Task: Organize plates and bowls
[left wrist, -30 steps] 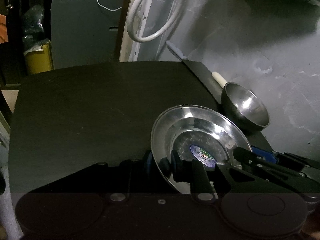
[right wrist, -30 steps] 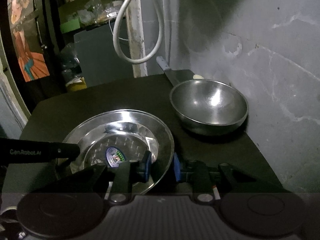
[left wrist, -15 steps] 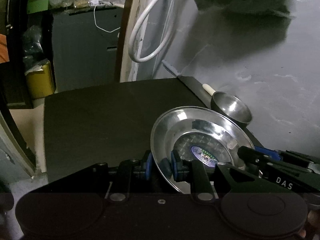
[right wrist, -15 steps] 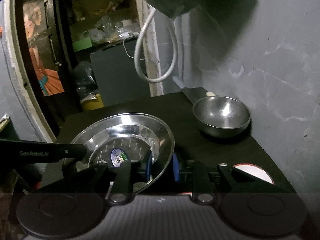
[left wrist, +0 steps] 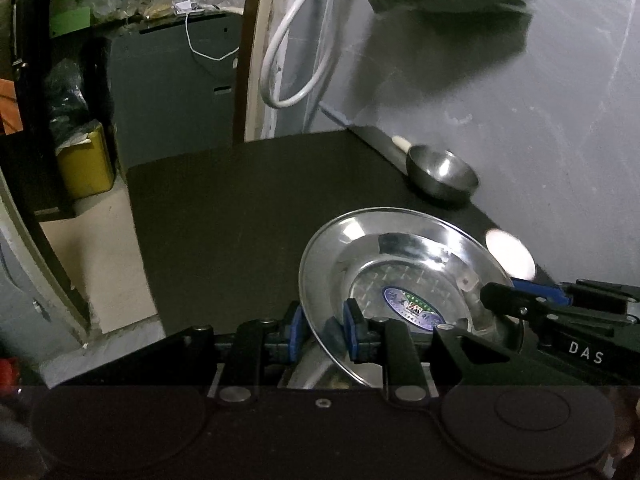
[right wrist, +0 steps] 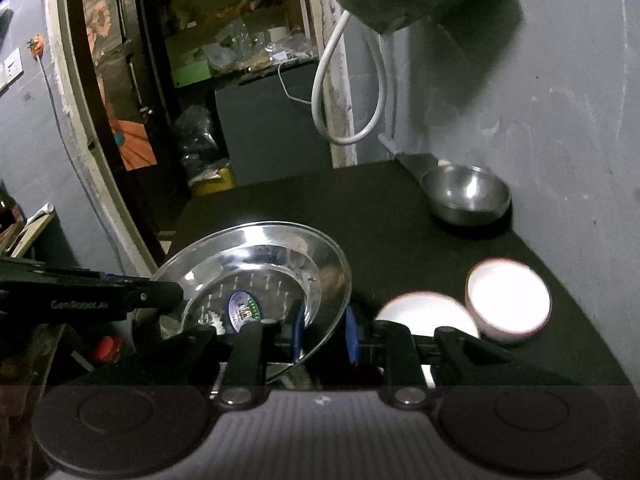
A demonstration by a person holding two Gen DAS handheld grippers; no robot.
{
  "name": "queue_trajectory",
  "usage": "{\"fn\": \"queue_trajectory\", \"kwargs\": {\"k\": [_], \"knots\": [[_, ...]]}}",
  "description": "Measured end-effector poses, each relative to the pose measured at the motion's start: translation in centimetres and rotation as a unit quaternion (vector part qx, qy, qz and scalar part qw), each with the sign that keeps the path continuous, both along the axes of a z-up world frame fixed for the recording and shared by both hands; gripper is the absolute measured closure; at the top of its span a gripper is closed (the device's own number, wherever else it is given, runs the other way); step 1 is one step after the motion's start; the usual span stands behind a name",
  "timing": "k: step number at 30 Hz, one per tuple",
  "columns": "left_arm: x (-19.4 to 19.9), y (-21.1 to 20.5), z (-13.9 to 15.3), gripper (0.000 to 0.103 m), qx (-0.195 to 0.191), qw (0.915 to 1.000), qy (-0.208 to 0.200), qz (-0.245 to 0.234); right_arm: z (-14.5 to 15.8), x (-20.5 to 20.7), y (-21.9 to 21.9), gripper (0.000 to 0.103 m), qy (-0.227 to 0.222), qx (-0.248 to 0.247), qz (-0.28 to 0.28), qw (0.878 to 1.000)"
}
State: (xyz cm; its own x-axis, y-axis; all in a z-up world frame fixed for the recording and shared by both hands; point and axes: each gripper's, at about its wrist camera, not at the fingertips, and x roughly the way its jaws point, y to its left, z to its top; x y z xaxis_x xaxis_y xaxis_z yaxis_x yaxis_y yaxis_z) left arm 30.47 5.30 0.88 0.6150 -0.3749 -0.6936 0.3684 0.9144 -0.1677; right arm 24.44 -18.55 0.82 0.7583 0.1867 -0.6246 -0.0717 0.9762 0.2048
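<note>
A shiny steel plate (left wrist: 404, 264) with a round sticker in its middle hangs above the black table, held by both grippers. My left gripper (left wrist: 322, 330) is shut on its left rim, blue pads on either side. My right gripper (right wrist: 323, 332) is shut on the opposite rim of the same plate (right wrist: 256, 268), and shows as a black arm (left wrist: 560, 320) in the left wrist view. A steel bowl (right wrist: 466, 194) sits at the table's far right by the wall. Two white bowls (right wrist: 508, 300) (right wrist: 424, 312) stand near the right edge.
The black table (left wrist: 240, 220) ends at a grey wall (left wrist: 520, 120) on the right. A white hose (right wrist: 348, 92) loops down the wall corner behind it. A yellow bin (left wrist: 86, 164) and a dark cabinet (left wrist: 172, 92) stand beyond the far edge.
Both grippers have pulled back and risen with the plate between them. The steel bowl has shrunk into the distance, and the white bowls have come into view near the right edge.
</note>
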Motion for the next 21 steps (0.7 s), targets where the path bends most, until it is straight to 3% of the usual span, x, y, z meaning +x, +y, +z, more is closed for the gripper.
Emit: {"fn": "queue_trajectory", "kwargs": {"k": [11, 21], "knots": [[-3.7, 0.4, -1.9, 0.076, 0.05, 0.9982, 0.018, -0.028, -1.6, -3.8, 1.0, 0.078, 0.033, 0.011, 0.003, 0.999], [-4.8, -0.1, -2.6, 0.073, 0.096, 0.9945, 0.017, -0.04, -2.4, -4.5, 1.7, 0.078, 0.05, 0.012, 0.009, 0.999]]}}
